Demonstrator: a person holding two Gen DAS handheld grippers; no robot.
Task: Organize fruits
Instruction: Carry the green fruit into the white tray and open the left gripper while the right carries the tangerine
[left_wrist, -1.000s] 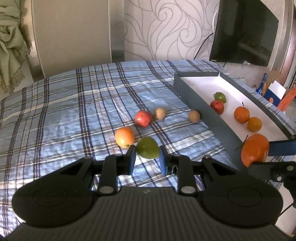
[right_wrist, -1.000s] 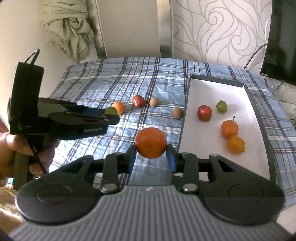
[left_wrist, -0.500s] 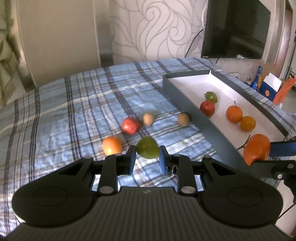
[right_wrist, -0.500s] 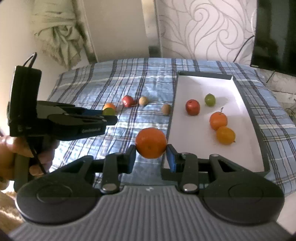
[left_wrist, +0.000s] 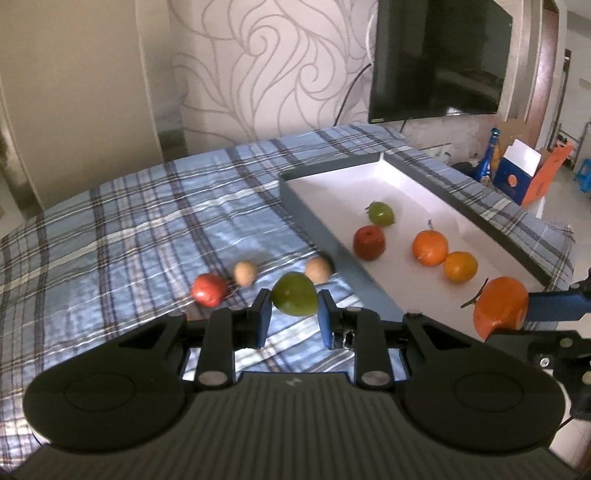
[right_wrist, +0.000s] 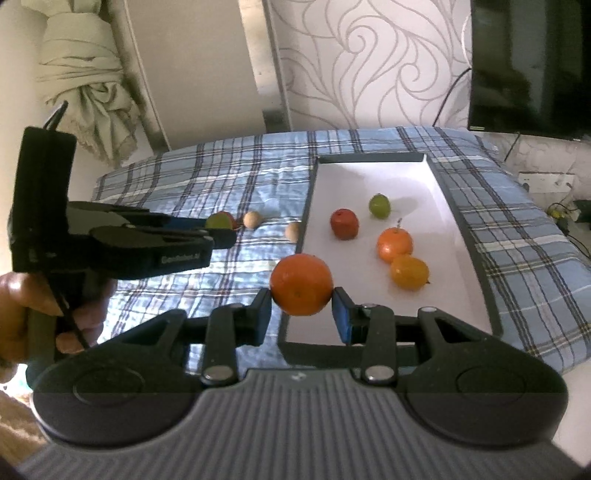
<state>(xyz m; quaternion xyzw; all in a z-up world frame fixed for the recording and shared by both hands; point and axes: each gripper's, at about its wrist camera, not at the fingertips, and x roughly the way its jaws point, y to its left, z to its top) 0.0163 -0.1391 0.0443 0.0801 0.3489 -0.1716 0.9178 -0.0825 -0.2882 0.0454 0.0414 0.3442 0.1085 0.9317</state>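
Observation:
My left gripper (left_wrist: 294, 314) is shut on a green fruit (left_wrist: 294, 299), held above the plaid bedspread. My right gripper (right_wrist: 301, 308) is shut on an orange (right_wrist: 301, 283), hanging over the near edge of the white tray (right_wrist: 373, 173). From the left wrist view that orange (left_wrist: 501, 303) shows at the right, beside the tray (left_wrist: 332, 177). Inside the tray lie a green fruit (right_wrist: 379, 205), a red apple (right_wrist: 344, 223) and two oranges (right_wrist: 394, 243). On the bedspread rest a red apple (left_wrist: 209, 290) and two small tan fruits (left_wrist: 245, 272).
The plaid bedspread (left_wrist: 129, 229) covers the whole surface. A dark TV (left_wrist: 439, 59) hangs on the wall behind. A blue bottle and boxes (left_wrist: 517, 170) stand on the floor at the right. A person's hand (right_wrist: 22, 306) grips the left gripper's handle.
Both grippers have carried their fruit rightward toward the tray. The orange on the bedspread has slipped out of the left wrist view behind the gripper.

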